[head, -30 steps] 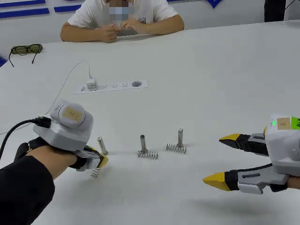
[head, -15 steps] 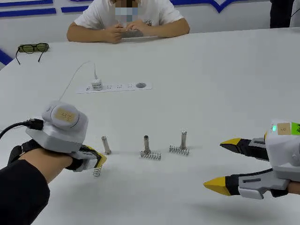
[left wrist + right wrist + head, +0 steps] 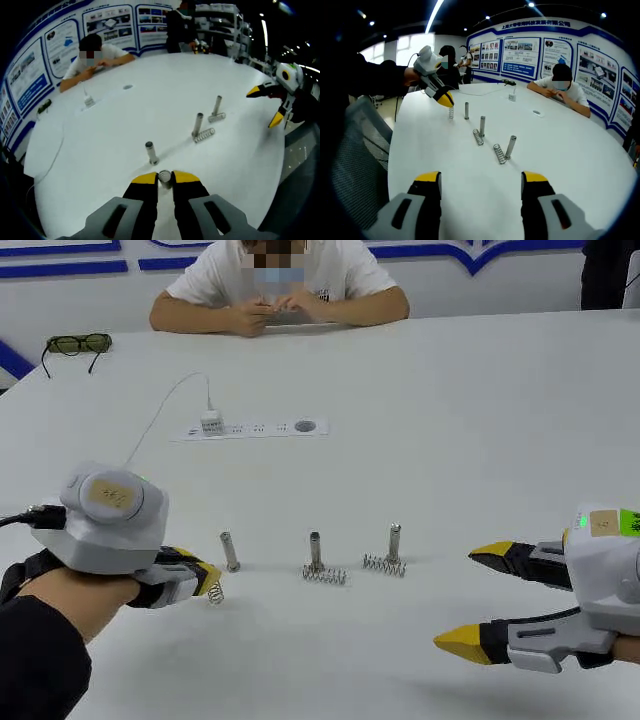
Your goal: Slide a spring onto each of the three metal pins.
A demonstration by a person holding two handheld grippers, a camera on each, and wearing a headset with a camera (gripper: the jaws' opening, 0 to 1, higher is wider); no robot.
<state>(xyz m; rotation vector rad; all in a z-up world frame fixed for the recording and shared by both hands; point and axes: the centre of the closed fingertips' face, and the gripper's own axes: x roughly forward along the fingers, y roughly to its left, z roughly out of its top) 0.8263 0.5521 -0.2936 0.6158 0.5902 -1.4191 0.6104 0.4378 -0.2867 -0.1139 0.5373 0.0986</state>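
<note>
behind, posters (image 3: 520,52) line wall (image 3: 110,295); white table (image 3: 480,420) holds pins (image 3: 316,548), springs (image 3: 324,575), power strip (image 3: 255,428).

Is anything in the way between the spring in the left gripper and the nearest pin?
Nothing visible. The left gripper holds the spring just short of the nearest pin, with bare table between them. The middle pin and the last pin stand farther along the row.

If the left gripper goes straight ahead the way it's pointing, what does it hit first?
Probably the nearest bare pin, just ahead of the left gripper and its held spring, slightly off its line; it might slip past.
</note>
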